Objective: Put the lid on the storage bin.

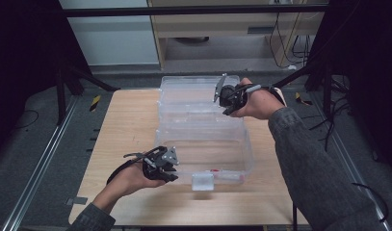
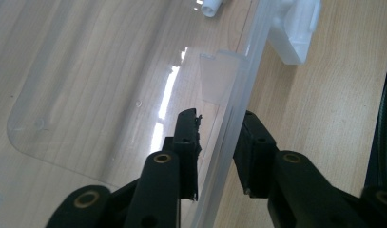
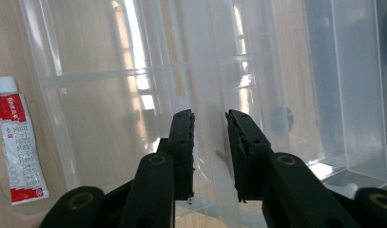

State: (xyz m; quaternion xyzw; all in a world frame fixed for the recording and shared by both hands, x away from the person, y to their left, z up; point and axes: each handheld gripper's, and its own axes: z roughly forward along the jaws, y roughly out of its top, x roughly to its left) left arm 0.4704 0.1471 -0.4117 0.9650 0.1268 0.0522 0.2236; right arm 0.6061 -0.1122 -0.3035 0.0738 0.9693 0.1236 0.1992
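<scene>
A wooden table (image 1: 126, 125) fills the middle of the high view, its far corners cut off by dark frame posts. On it stands a clear plastic storage box (image 1: 203, 154) with its lid (image 1: 198, 94) swung open toward twelve o'clock; box and lid together run long from six to twelve. The clear walls are hard to trace against the wood, and glare hides parts of them.

A white latch (image 1: 202, 182) sits on the box's near wall at six o'clock. Inside, near the front right, lies a small red-and-white tube (image 3: 17, 147), in the high view little more than a red fleck (image 1: 214, 170); its print is too small to read. In the right gripper view its white cap points up.

The left gripper (image 1: 172, 171) is at the box's near-left corner, about seven o'clock; its jaws straddle the front wall (image 2: 229, 142) with a gap either side. The right gripper (image 1: 223, 103) is at one o'clock, jaws parted around a clear panel (image 3: 208, 142), not pressing it.
</scene>
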